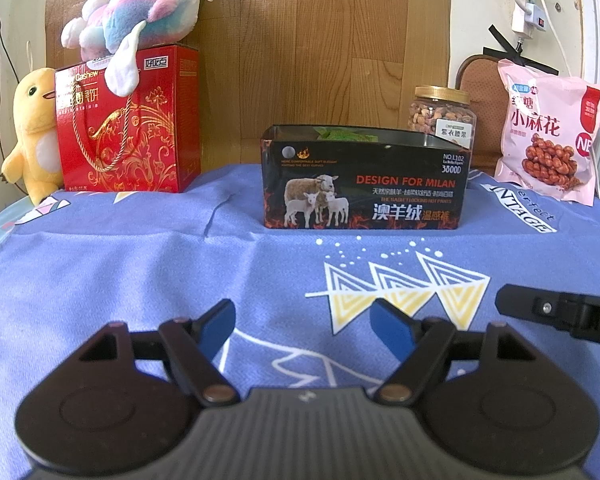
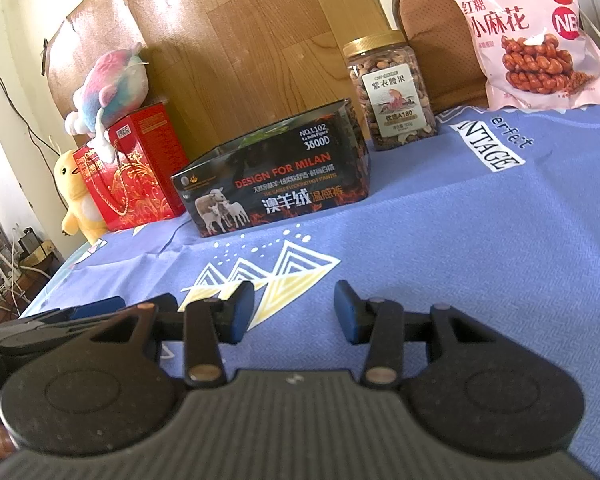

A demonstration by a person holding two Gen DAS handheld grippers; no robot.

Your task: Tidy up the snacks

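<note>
A black open-topped box (image 1: 362, 184) (image 2: 276, 188) printed with sheep stands at the back middle of the blue cloth, with green packets showing inside. Behind its right end stands a nut jar (image 1: 442, 116) (image 2: 392, 92) with a gold lid. A pink bag of twisted pastries (image 1: 552, 132) (image 2: 528, 36) leans upright at the far right. My left gripper (image 1: 304, 324) is open over bare cloth, well short of the box. My right gripper (image 2: 296, 312) is also open with nothing between its pads, and its finger (image 1: 548, 308) shows at the right edge of the left wrist view.
A red gift box (image 1: 128, 120) (image 2: 140, 164) stands at the back left with a pastel plush toy (image 1: 136, 12) (image 2: 108, 84) on top and a yellow plush duck (image 1: 32, 132) (image 2: 76, 196) beside it. A wooden board (image 1: 320, 40) backs the table. A brown chair back (image 2: 436, 40) stands behind the jar.
</note>
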